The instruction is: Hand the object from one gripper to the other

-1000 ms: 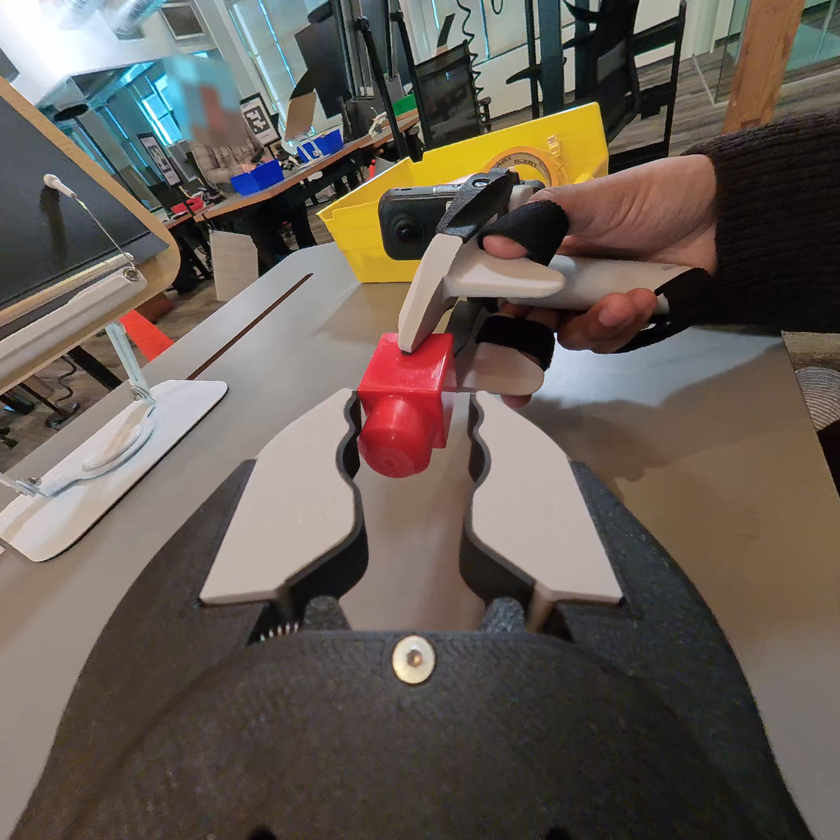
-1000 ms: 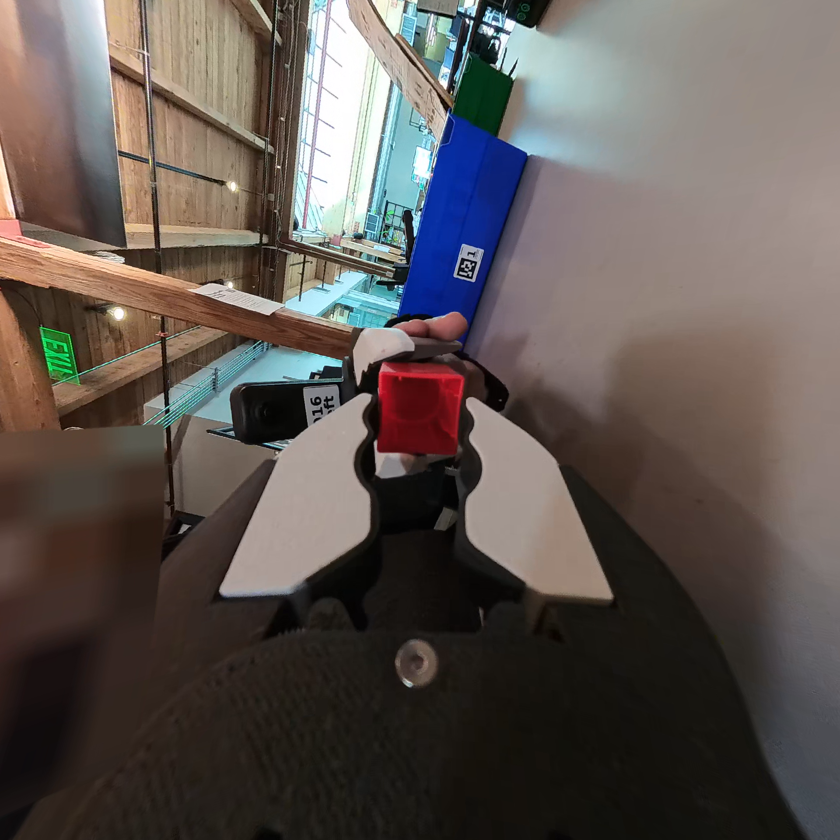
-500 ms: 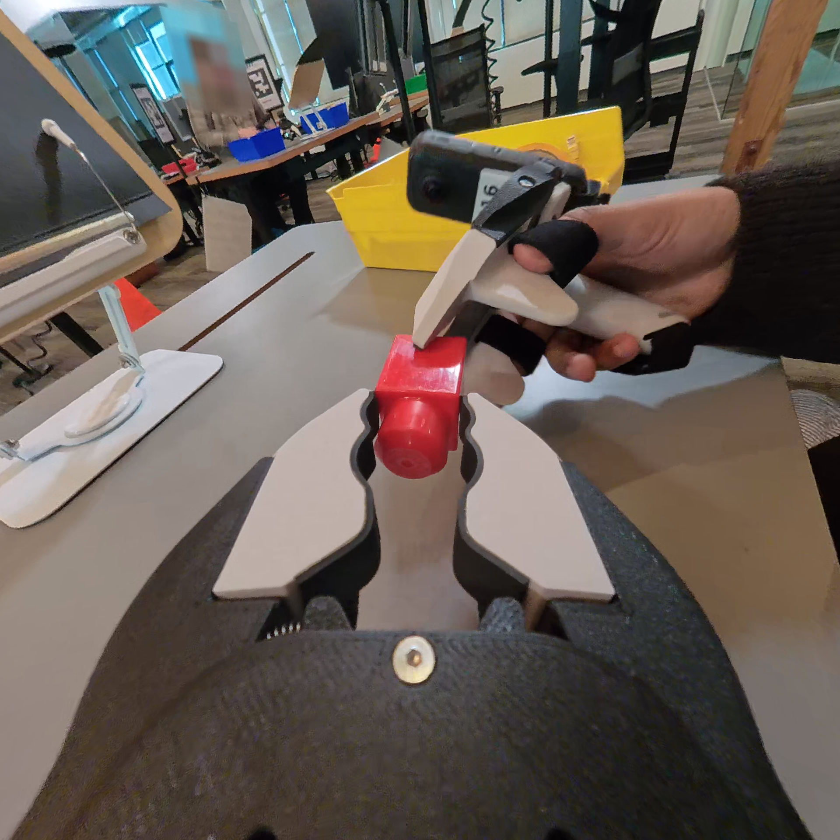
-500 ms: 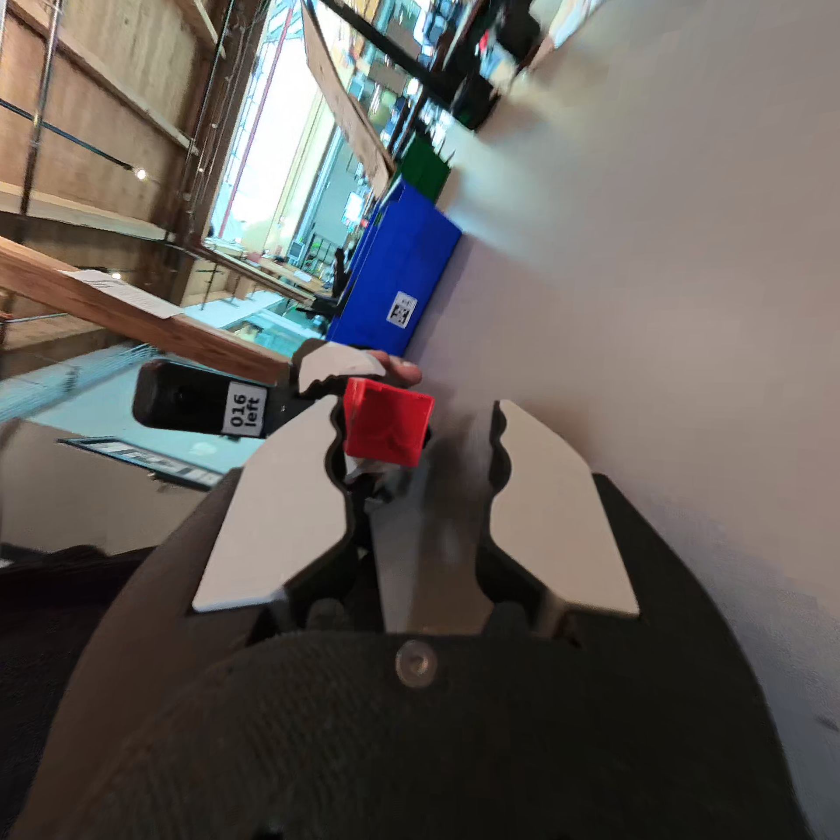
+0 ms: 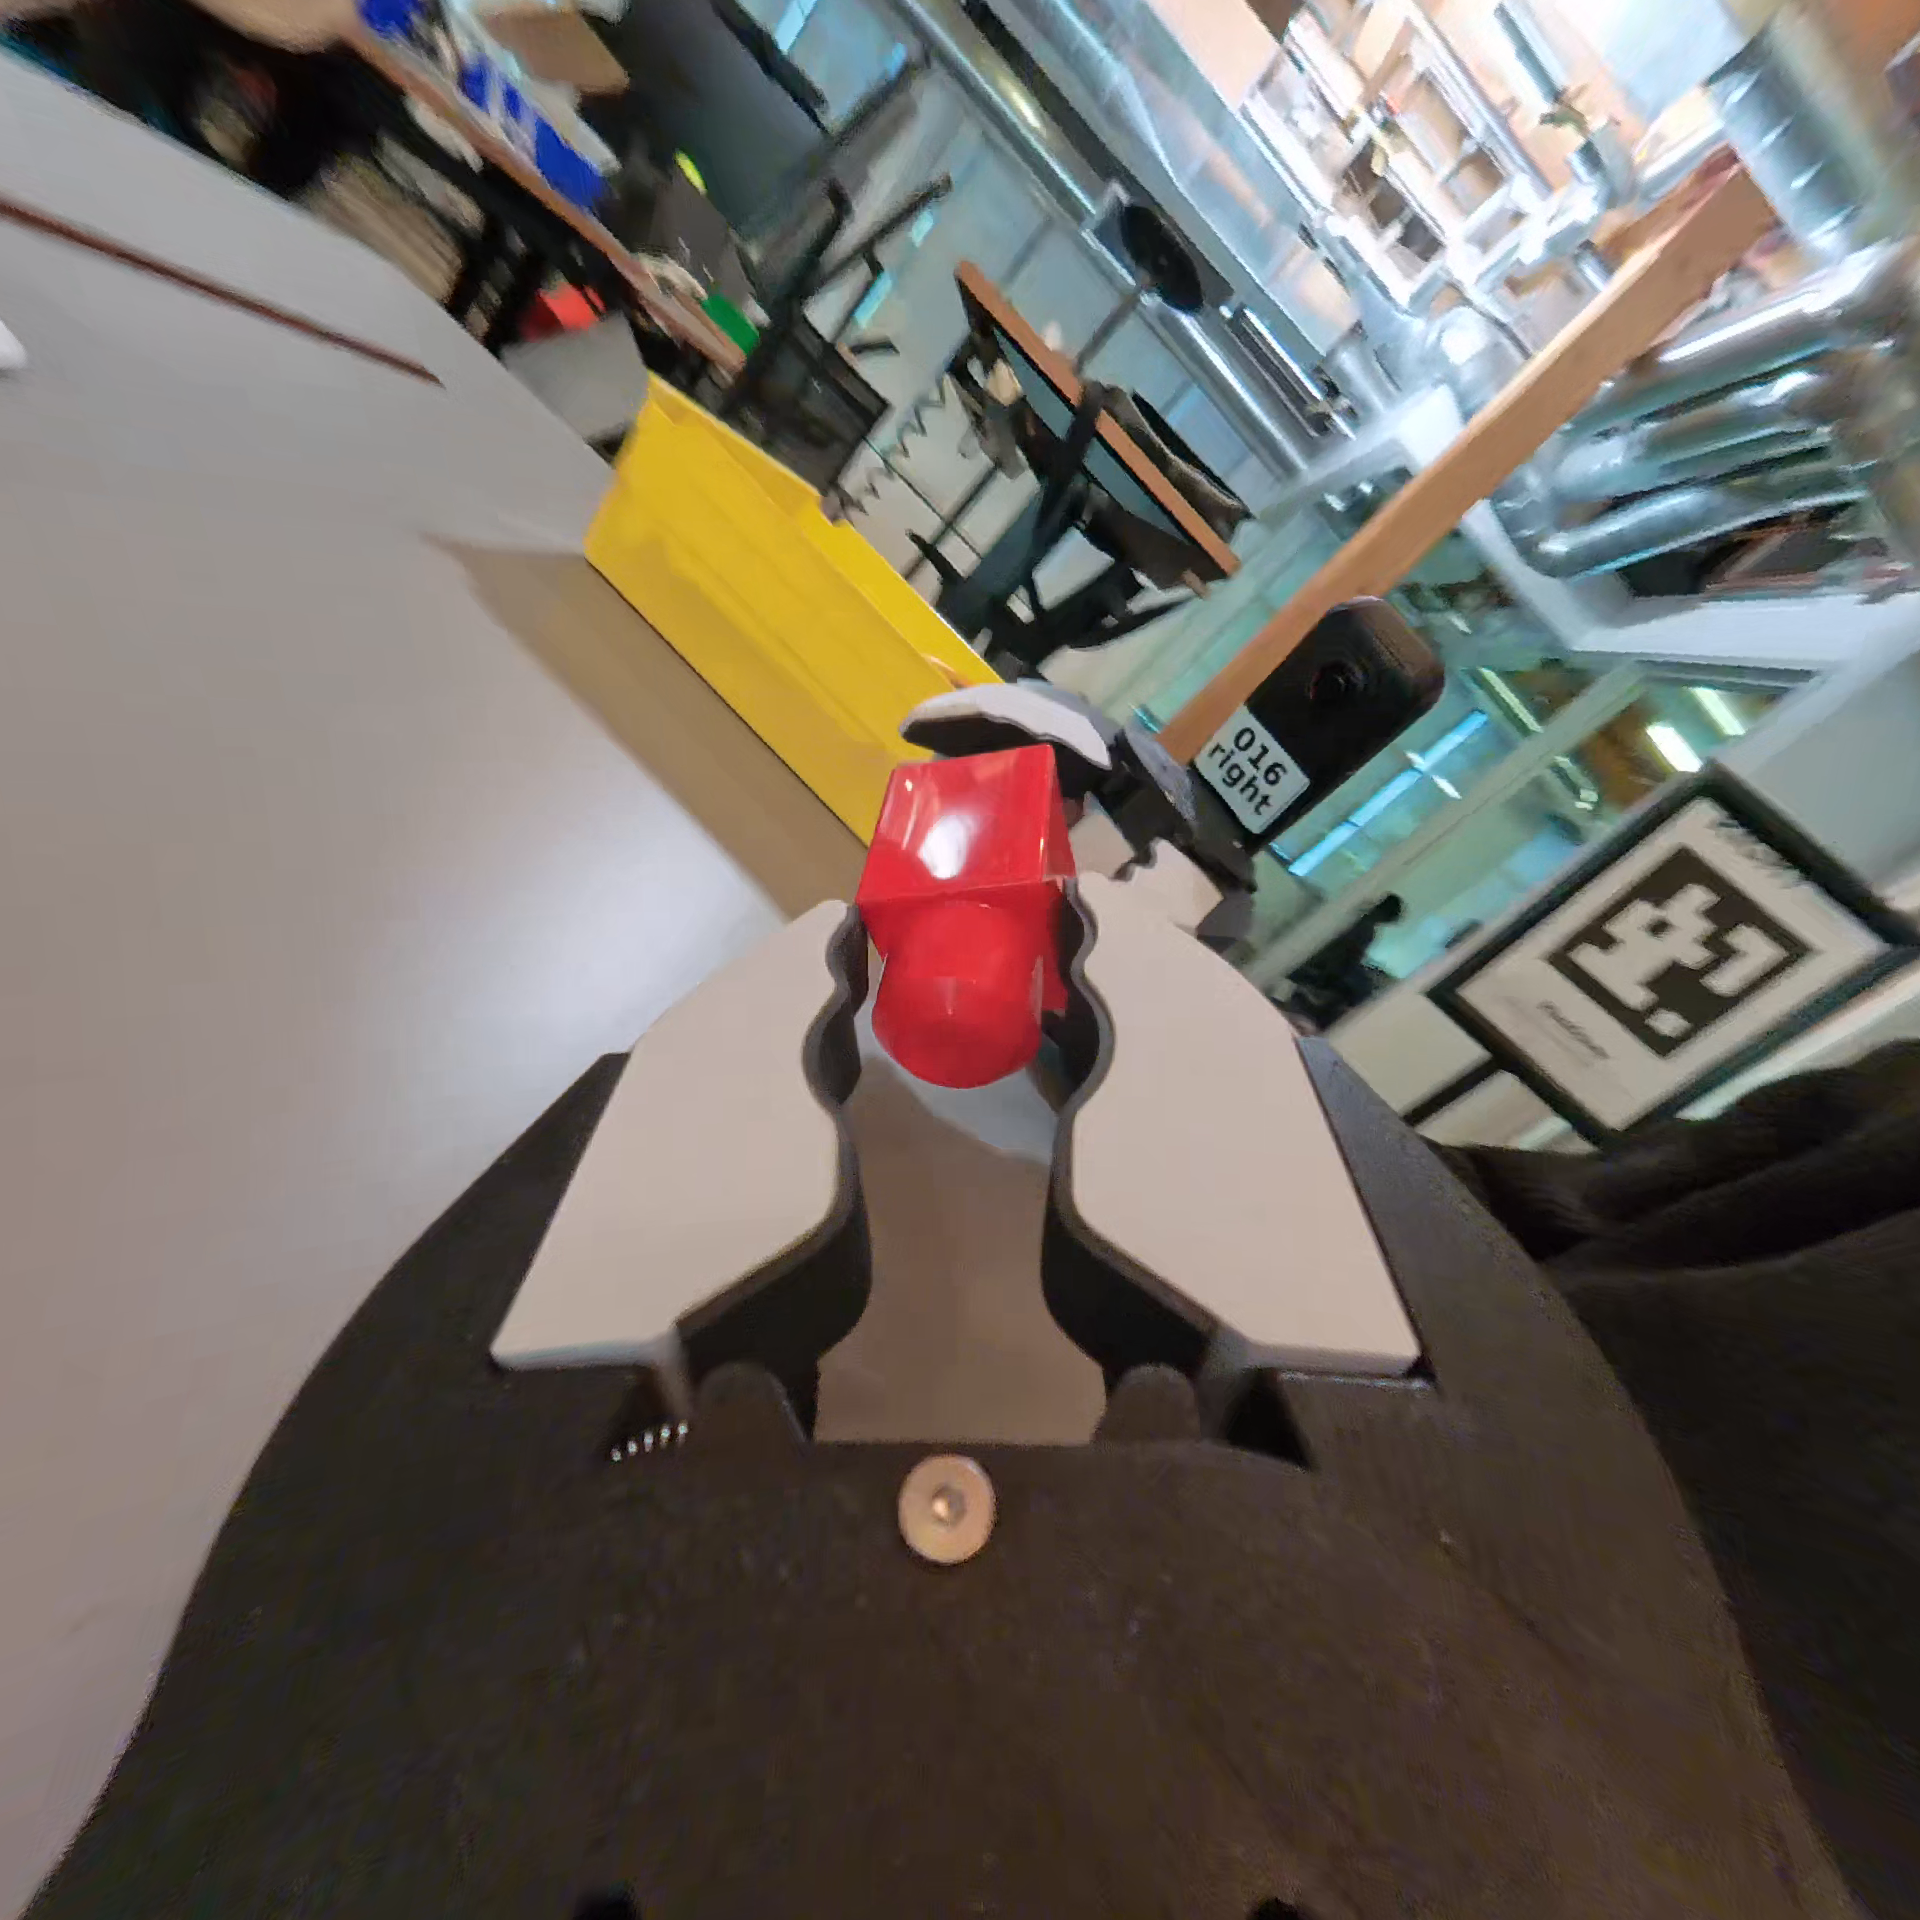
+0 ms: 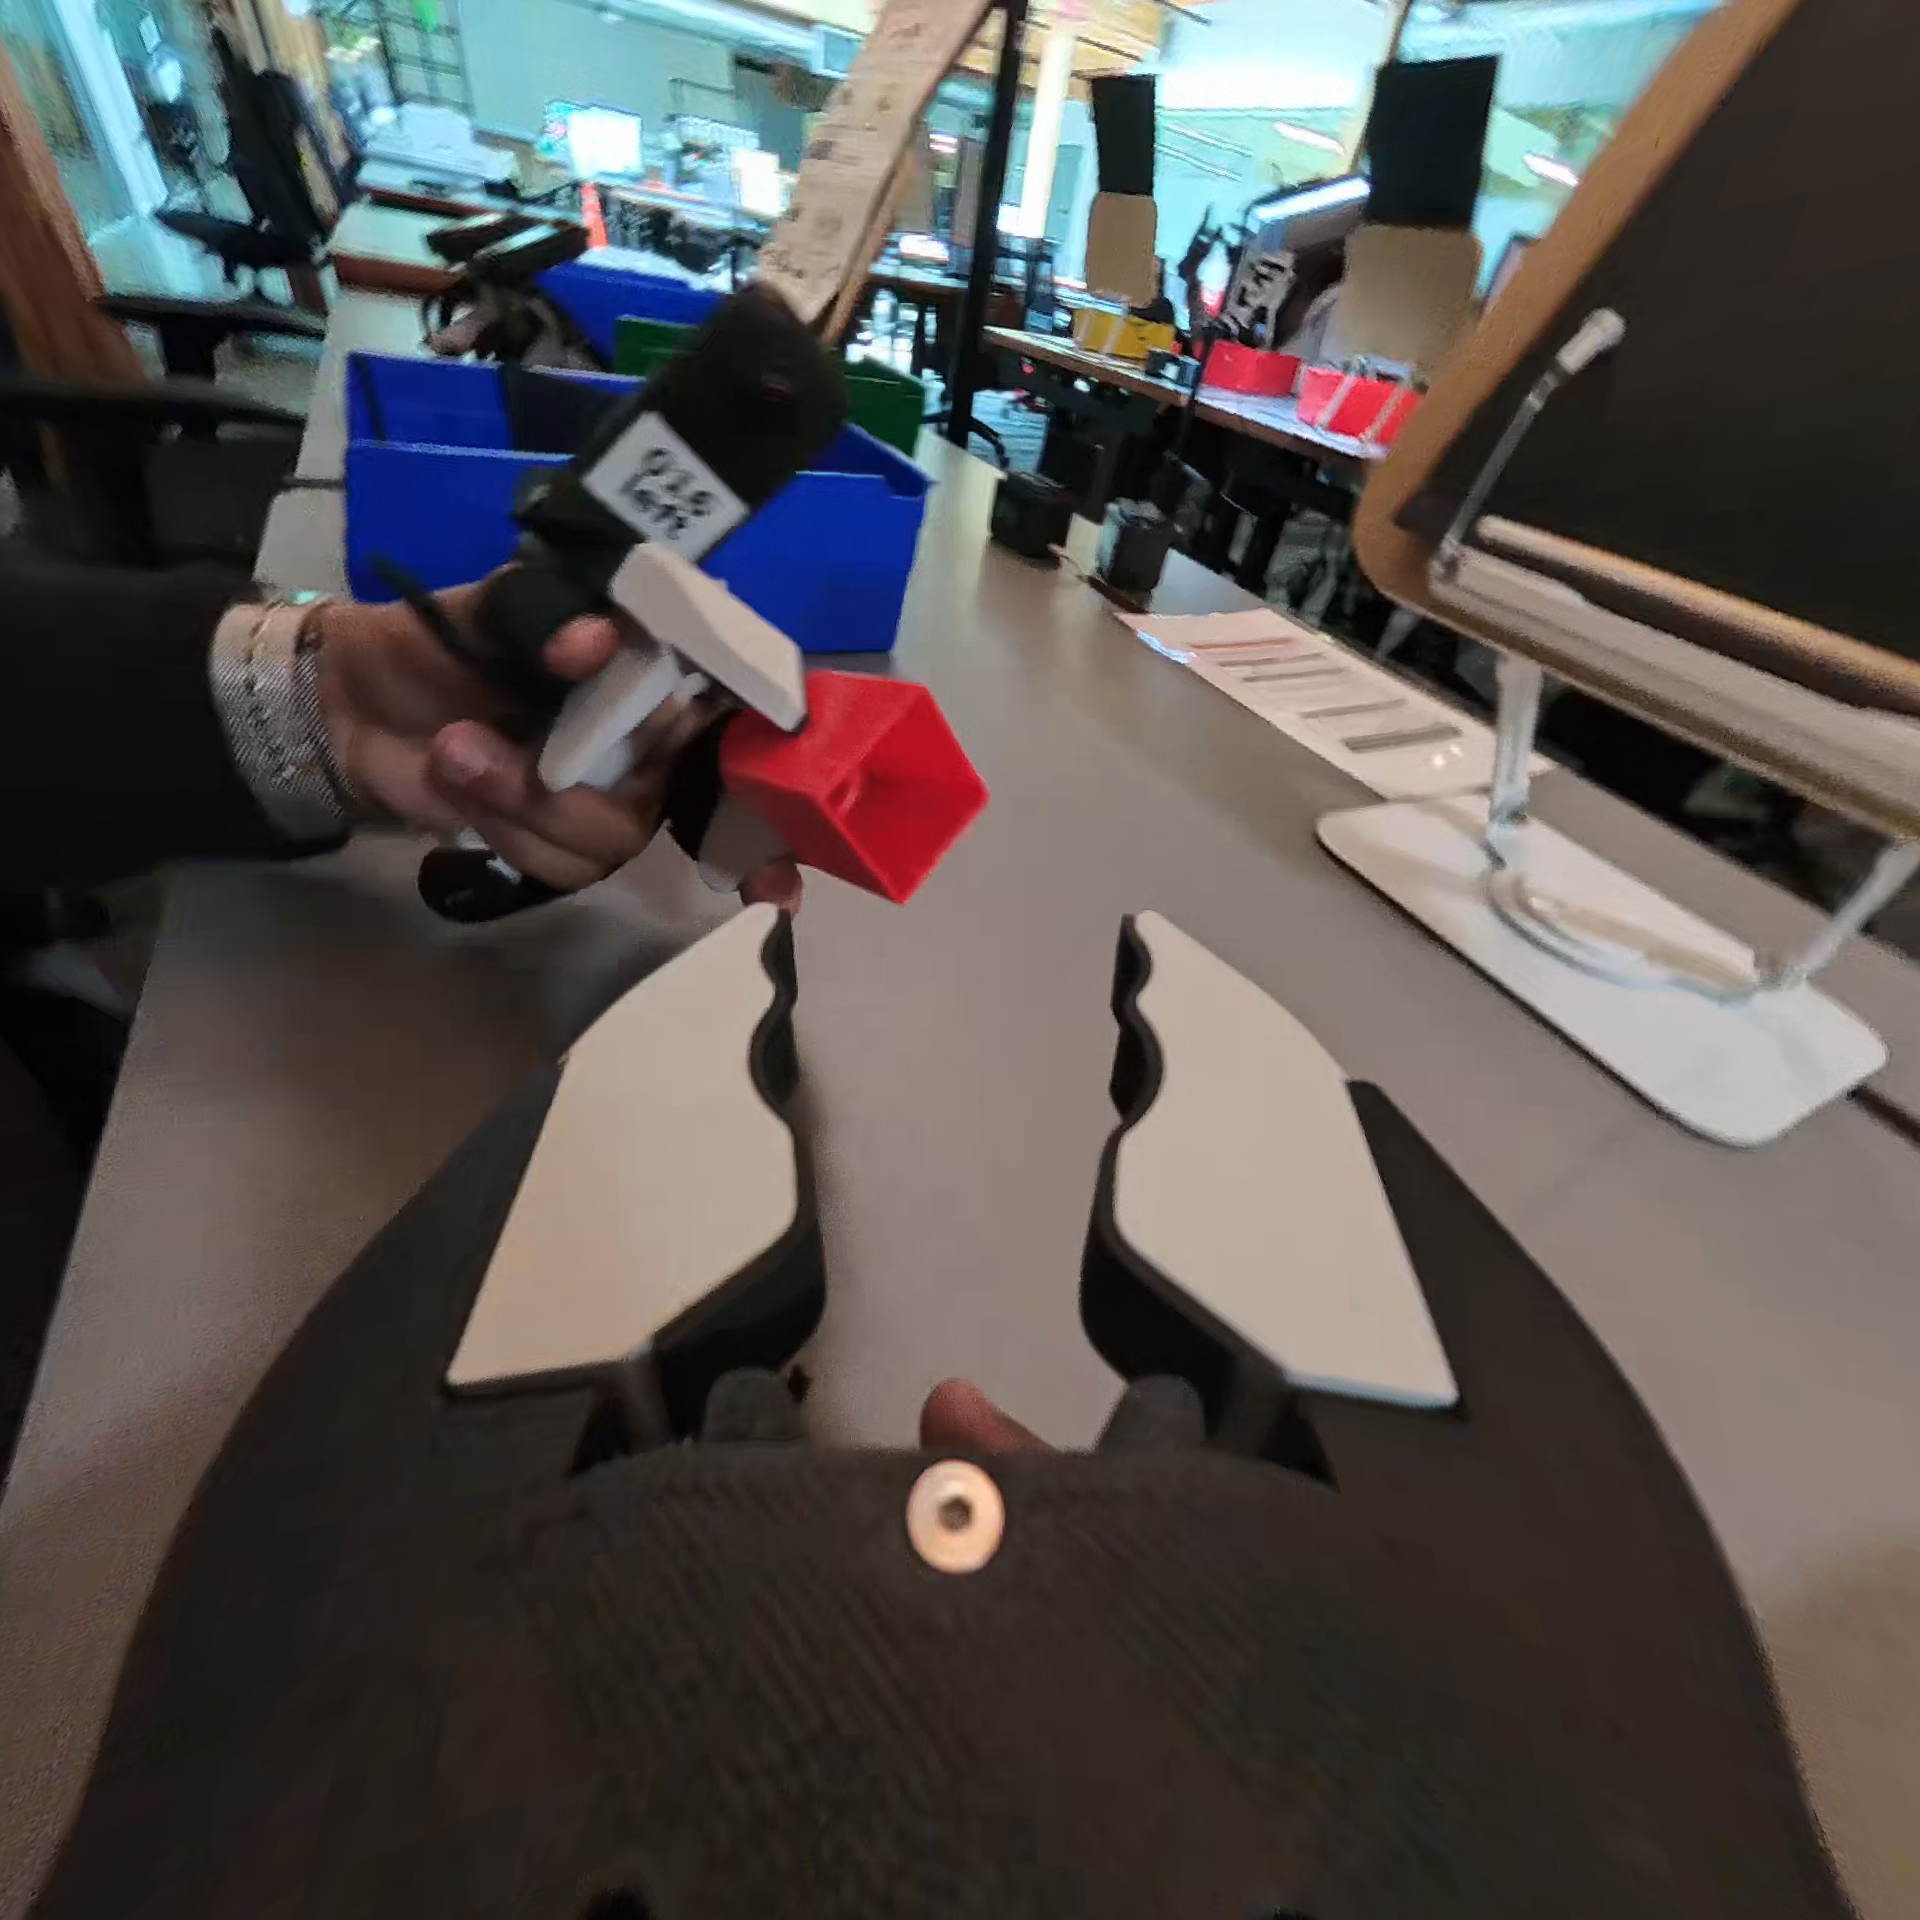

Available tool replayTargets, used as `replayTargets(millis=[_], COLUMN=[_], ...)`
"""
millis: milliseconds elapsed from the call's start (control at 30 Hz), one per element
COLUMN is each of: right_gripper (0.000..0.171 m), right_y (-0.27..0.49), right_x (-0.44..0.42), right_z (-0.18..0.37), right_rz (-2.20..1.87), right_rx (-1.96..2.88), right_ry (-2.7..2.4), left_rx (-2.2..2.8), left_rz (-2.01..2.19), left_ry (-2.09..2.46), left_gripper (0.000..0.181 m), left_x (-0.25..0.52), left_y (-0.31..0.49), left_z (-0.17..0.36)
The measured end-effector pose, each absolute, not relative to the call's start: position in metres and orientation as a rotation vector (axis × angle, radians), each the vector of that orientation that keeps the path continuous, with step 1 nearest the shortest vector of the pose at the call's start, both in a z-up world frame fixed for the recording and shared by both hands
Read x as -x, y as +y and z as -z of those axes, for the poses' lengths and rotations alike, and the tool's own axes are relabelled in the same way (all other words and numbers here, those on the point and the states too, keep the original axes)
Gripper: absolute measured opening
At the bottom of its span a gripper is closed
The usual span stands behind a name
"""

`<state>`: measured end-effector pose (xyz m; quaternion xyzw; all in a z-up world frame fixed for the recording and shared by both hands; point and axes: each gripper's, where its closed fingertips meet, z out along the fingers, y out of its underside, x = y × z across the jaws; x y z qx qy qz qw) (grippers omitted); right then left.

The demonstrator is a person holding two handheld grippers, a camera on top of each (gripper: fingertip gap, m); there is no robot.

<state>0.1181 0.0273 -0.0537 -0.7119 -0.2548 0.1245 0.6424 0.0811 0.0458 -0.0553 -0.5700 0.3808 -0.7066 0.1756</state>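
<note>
The red block (image 5: 966, 914) is gripped between the fingertips of the left tongs (image 5: 961, 971), its square part pointing forward and its rounded end lying back between the two grey fingers (image 5: 717, 1164). In the right wrist view the same block (image 6: 857, 795) is seen held above the grey desk (image 6: 1039, 727) by the left tongs (image 6: 764, 774), which are carried in a hand (image 6: 457, 717) with a dark sleeve; the hollow square end is turned toward the camera. The right tongs (image 6: 951, 966) are spread wide with nothing between them, and the block lies ahead of and to the left of their tips, clear of both fingers. In the left wrist view part of the right tongs (image 5: 1049, 732) is glimpsed just behind the block, though contact cannot be judged there. A blue bin (image 6: 831, 551) stands on the desk behind the hand, a yellow bin (image 5: 748, 613) is seen in the left wrist view, and a white stand (image 6: 1600, 977) carrying a dark board rests at the right.
</note>
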Motion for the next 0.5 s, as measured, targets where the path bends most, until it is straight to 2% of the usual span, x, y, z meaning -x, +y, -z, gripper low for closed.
replayTargets(millis=[200, 400, 500], right_gripper=[0.057, 0.038, 0.037], right_y=[0.014, 0.0, -0.001], right_x=[-0.086, -0.071, -0.069], right_z=[0.049, 0.05, 0.05], right_rz=[-0.28, -0.407, -0.404], right_rx=[1.511, 1.491, 1.497], right_ry=[-0.774, -0.858, -0.866], left_rx=[1.647, 1.639, 1.635], left_rz=[2.341, 2.4, 2.42], left_ry=[1.161, 1.327, 1.328], left_gripper=[0.037, 0.037, 0.037], left_x=[-0.076, -0.071, -0.07], left_y=[0.017, -0.006, -0.006], left_z=[0.054, 0.058, 0.057])
